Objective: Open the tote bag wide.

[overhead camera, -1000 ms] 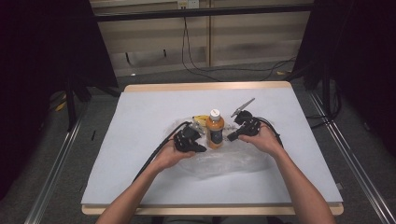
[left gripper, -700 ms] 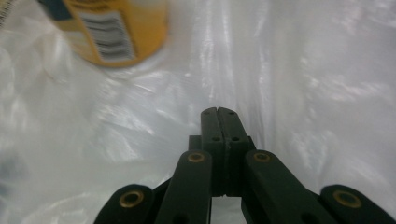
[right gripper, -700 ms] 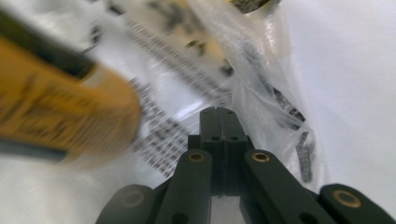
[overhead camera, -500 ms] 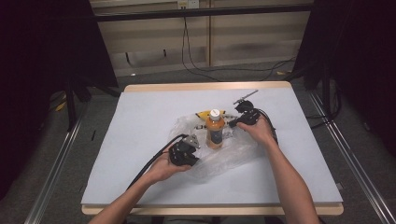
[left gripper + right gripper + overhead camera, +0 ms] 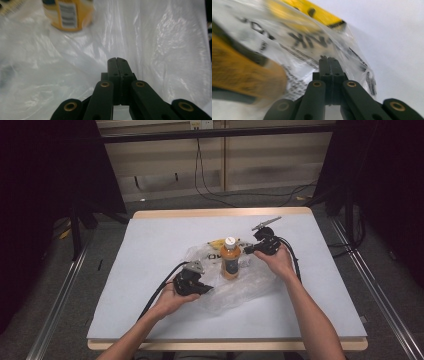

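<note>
An orange juice bottle (image 5: 230,262) with a white cap stands upright mid-table, a clear plastic bag (image 5: 252,282) spread around its base. A yellow banana (image 5: 217,243) lies just behind it, under the bag's printed film. My left gripper (image 5: 206,289) is at the bag's near-left edge, jaws shut on the plastic film (image 5: 162,50), with the bottle's base (image 5: 68,15) ahead of it. My right gripper (image 5: 246,251) is at the bag's far-right side, right of the bottle, shut on the printed film (image 5: 294,45). The banana (image 5: 312,11) and the blurred bottle (image 5: 239,75) lie beyond its jaws.
A grey mat (image 5: 150,250) covers the wooden table. Black cables trail from both grippers, the left one (image 5: 162,292) across the mat toward the near edge. Dark stands and floor cables surround the table.
My left gripper has pulled back toward the person, drawing the bag's near edge with it. The right gripper has moved away toward the far side. The bag lies more spread out.
</note>
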Tool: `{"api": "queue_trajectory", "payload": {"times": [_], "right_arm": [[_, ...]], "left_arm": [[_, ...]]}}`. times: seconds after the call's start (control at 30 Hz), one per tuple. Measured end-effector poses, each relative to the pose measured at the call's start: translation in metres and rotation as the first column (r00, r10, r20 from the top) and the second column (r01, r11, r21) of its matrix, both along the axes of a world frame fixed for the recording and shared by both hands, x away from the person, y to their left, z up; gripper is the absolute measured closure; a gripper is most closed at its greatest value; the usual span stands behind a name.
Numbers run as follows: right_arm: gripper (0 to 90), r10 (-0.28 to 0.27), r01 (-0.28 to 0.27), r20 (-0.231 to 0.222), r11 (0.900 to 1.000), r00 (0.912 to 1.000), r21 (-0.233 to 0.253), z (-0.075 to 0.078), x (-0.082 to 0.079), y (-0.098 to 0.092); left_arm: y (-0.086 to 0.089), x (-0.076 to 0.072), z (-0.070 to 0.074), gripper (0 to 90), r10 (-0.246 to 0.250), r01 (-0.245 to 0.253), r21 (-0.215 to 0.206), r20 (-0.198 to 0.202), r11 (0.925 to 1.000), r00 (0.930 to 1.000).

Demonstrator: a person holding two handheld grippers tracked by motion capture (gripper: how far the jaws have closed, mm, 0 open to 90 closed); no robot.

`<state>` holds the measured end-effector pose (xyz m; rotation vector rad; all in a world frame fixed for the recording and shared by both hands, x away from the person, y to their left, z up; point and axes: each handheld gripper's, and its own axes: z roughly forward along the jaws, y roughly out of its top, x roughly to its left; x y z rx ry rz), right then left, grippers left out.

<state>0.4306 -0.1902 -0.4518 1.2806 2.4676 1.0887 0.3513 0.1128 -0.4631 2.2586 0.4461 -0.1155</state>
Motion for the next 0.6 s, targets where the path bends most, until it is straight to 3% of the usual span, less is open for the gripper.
{"api": "queue_trajectory", "payload": {"times": [0.17,0.27,0.33,0.4,0.47,0.5,0.6], "right_arm": [[90.0,0.007,-0.011,0.057,0.998,0.9983,0.058,0.015,-0.021,-0.006],[90.0,0.023,-0.03,0.094,0.996,0.9953,0.08,0.021,-0.036,-0.01],[90.0,0.002,-0.014,0.114,0.995,0.9935,0.1,0.023,-0.044,-0.015],[90.0,-0.024,0.004,0.142,0.99,0.9896,0.139,0.027,-0.054,-0.021],[72.6,-0.041,0.008,0.18,0.983,0.9828,0.183,0.028,-0.065,-0.026],[68.6,-0.058,0.022,0.192,0.982,0.9797,0.188,0.029,-0.072,-0.029],[44.9,-0.094,0.037,0.219,0.967,0.9712,0.25,0.029,-0.092,-0.039]], "left_arm": [[0.01,-0.002,0.014,90.0,0.046,-0.04,-0.108,0.051,0.9934,0.9977],[0.015,-0.005,0.018,90.0,0.076,-0.066,-0.143,0.065,0.9875,0.9949],[0.018,-0.005,0.019,90.0,0.088,-0.076,-0.159,0.066,0.9844,0.994],[0.022,-0.007,0.019,90.0,0.098,-0.08,-0.176,0.095,0.981,0.9907],[0.028,-0.011,0.02,85.5,0.128,-0.105,-0.202,0.104,0.9737,0.9863],[0.032,-0.014,0.022,84.3,0.153,-0.124,-0.225,0.117,0.9665,0.9814],[0.042,-0.021,0.027,63.5,0.199,-0.154,-0.249,0.165,0.9561,0.9661]]}}
